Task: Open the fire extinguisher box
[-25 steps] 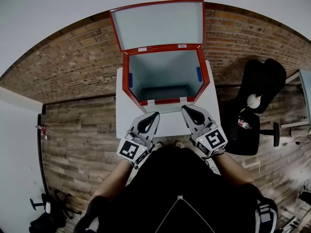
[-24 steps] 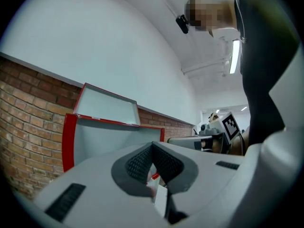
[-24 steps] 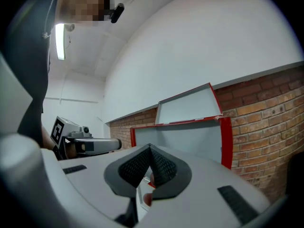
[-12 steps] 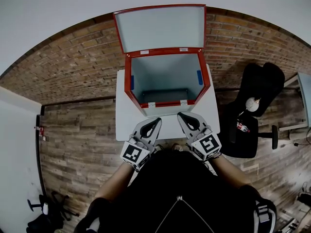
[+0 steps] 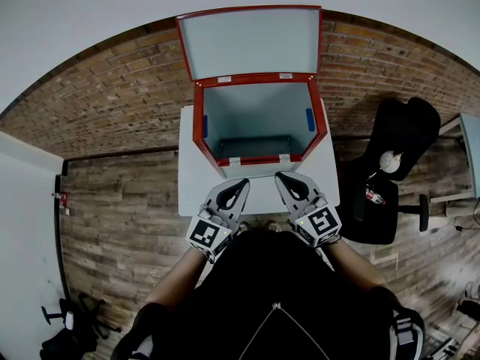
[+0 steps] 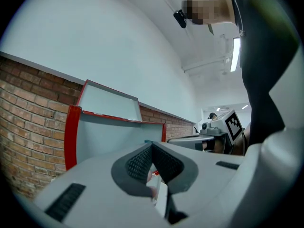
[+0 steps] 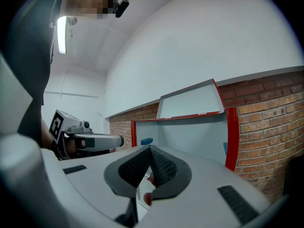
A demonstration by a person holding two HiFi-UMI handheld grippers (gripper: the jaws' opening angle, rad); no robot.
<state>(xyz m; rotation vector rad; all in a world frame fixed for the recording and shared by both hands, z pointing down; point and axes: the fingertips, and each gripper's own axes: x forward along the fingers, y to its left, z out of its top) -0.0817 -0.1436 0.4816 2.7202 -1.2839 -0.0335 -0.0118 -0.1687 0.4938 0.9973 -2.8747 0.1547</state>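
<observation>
The red fire extinguisher box stands open at the far edge of a small white table, its back against the wall. Its pale-lined lid is swung up and leans back on the wall, and the pale interior is bare to the bottom. 2 small blue patches sit on the inner side walls, 1 on each side; they may be clips or labels, but they are too small to tell. The left gripper and the right gripper hover side by side over the near half of the table, just short of the box's front rim and not touching it. Each gripper's own view shows its ribbed pads pressed together at the tips with nothing between them, so both are clenched and empty. The wall is brick in its lower part and plain white above. The floor is brown wood planking. A black office chair stands to the right of the table, and a strip light glows on the ceiling.
</observation>
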